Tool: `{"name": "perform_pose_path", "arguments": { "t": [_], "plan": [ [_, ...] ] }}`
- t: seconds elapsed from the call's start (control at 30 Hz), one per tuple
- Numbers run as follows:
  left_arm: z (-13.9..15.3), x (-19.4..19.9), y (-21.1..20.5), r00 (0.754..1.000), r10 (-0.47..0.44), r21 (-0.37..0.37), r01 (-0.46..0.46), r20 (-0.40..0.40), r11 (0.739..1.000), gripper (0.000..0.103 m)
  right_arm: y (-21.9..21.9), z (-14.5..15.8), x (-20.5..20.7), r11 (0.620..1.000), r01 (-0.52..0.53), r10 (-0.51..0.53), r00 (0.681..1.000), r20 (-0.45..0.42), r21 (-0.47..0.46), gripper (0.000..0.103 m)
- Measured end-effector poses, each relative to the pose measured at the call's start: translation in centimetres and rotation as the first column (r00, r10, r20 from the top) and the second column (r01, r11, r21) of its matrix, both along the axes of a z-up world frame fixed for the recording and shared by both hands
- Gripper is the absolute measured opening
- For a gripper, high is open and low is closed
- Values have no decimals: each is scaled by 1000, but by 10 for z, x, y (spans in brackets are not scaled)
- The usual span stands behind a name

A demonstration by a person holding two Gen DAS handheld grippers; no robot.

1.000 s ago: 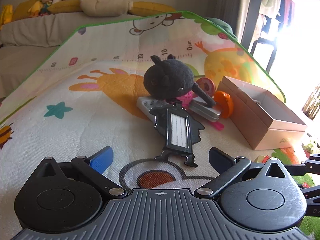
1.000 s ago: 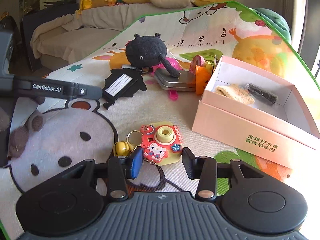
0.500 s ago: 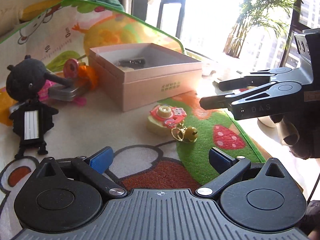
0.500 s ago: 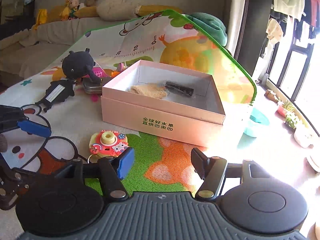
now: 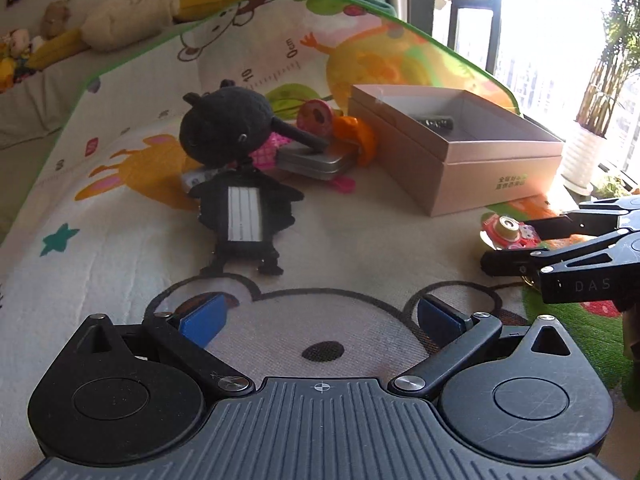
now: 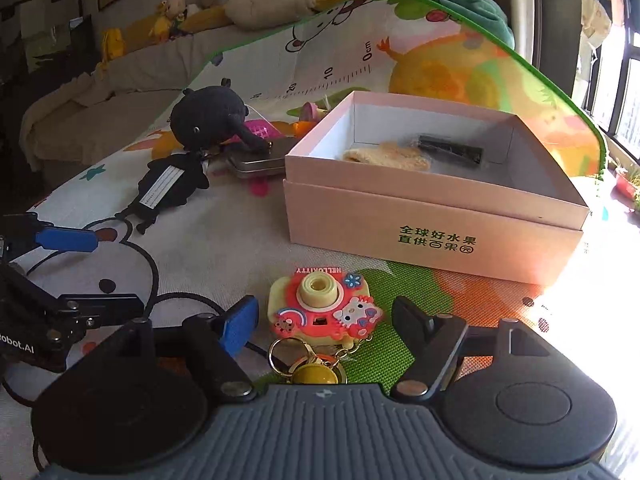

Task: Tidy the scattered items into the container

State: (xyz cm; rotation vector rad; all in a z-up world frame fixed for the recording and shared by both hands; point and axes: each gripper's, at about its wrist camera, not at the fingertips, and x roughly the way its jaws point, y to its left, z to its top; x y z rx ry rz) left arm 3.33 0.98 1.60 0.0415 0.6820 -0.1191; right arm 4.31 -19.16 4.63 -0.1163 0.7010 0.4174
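The pink camera keychain (image 6: 324, 306) lies on the mat between the right gripper (image 6: 324, 320)'s parted, just-narrowing jaws, unpinched, just before the pink box (image 6: 436, 216) holding only two items, while the black plush (image 5: 224, 126) pile waits and the left gripper (image 5: 320, 316) hangs wide, empty.

Matt pink cardboard box (image 6: 420, 220), fuzzy black plush toy (image 5: 224, 128), smooth grey metal tin (image 5: 316, 162).

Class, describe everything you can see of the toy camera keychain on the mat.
The toy camera keychain is a flat, rubbery-looking yellow piece with a pink front, cream lens ring, cartoon cat and rainbow. A gold ring and yellow bell hang from it. It lies face up on the play mat, before the pink box, between the open right gripper fingers, untouched.
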Motion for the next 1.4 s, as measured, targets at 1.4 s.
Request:
{"name": "perform_pose_path", "arguments": {
  "t": [1.4],
  "plan": [
    [60, -36, -36, 927, -71, 16, 70, 369, 997, 76, -19, -5, -61, 997, 7, -10, 999, 35, 79, 71]
  ]
}}
